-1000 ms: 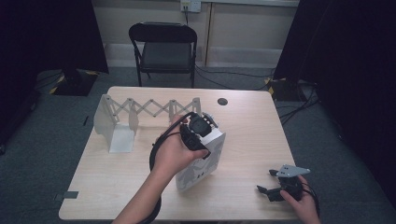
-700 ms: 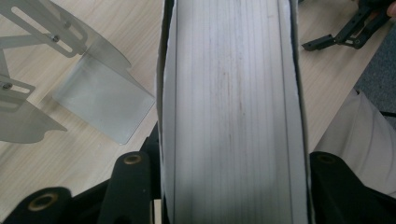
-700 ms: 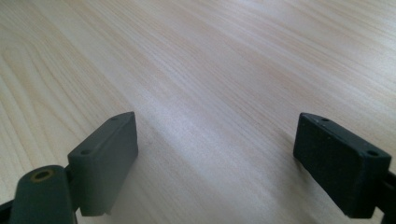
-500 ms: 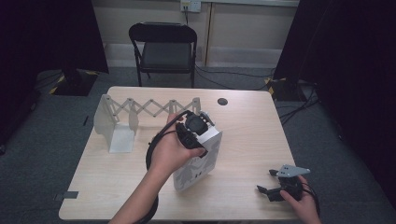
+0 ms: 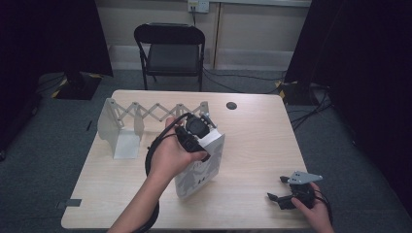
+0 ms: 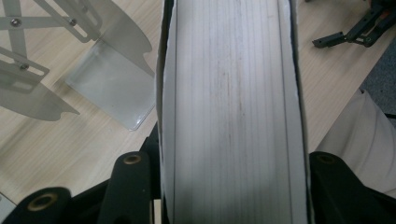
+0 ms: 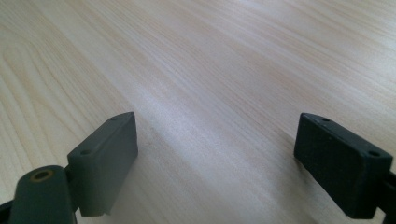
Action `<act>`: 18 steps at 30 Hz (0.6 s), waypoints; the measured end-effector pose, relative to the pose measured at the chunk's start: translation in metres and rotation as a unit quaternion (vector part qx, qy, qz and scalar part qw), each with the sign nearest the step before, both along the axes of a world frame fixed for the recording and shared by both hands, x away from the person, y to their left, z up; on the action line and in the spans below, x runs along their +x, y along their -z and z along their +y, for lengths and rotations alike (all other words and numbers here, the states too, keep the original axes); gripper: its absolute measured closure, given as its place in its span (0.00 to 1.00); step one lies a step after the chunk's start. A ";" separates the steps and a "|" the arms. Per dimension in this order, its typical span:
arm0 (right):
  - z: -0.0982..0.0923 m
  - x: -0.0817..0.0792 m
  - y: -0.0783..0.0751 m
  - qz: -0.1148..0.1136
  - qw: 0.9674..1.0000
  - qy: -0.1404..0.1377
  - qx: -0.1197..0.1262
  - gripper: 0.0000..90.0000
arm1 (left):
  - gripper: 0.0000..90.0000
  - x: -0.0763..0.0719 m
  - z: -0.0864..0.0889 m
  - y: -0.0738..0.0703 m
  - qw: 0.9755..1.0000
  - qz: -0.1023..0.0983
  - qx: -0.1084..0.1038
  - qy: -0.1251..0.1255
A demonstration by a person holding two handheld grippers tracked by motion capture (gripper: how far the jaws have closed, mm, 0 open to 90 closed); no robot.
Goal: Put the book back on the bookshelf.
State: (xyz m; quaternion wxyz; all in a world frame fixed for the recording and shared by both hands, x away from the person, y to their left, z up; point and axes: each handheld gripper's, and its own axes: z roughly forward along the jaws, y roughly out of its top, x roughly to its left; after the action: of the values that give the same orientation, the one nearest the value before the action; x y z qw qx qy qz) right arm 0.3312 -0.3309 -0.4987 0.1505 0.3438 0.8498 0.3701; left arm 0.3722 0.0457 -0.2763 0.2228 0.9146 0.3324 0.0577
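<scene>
A thick white book (image 5: 201, 167) stands on edge on the wooden table (image 5: 252, 141), tilted a little. My left gripper (image 5: 194, 130) grips its top from above, shut on it. In the left gripper view the book's page edge (image 6: 233, 107) runs straight up between the two black jaws of my left gripper (image 6: 229, 163), which press on both covers. My right gripper (image 5: 276, 188) rests at the table's front right corner, open. In the right gripper view my right gripper (image 7: 217, 154) has bare wood between its pads.
A metal scissor-type extending book rack (image 5: 145, 114) stands at the table's back left, its end plates (image 6: 109, 88) close beside the book. A small black round cap (image 5: 231, 105) sits in the tabletop at the back. A black chair (image 5: 170, 46) stands behind the table.
My left gripper and the book have shifted slightly to the left, toward the rack. The right gripper has stayed put.
</scene>
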 end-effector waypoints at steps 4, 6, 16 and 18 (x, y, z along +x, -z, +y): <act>0.000 0.000 0.000 0.000 1.000 0.000 0.000 0.15 | 0.59 0.000 0.003 -0.001 1.000 0.000 0.000 -0.009; 0.000 0.000 0.000 0.000 1.000 0.000 0.000 0.15 | 0.59 0.001 0.006 -0.002 1.000 -0.001 0.003 -0.010; 0.000 0.000 0.000 0.000 1.000 0.000 0.000 0.15 | 0.59 0.001 0.015 -0.001 1.000 -0.001 -0.001 -0.026; 0.000 0.000 0.000 0.000 1.000 0.000 0.000 0.15 | 0.59 0.001 0.017 -0.001 0.999 -0.003 -0.002 -0.032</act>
State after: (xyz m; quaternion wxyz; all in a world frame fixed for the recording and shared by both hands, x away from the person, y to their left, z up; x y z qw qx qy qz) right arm 0.3314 -0.3309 -0.4987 0.1506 0.3435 0.8499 0.3701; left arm 0.3733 0.0622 -0.2753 0.2237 0.9030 0.3608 0.0663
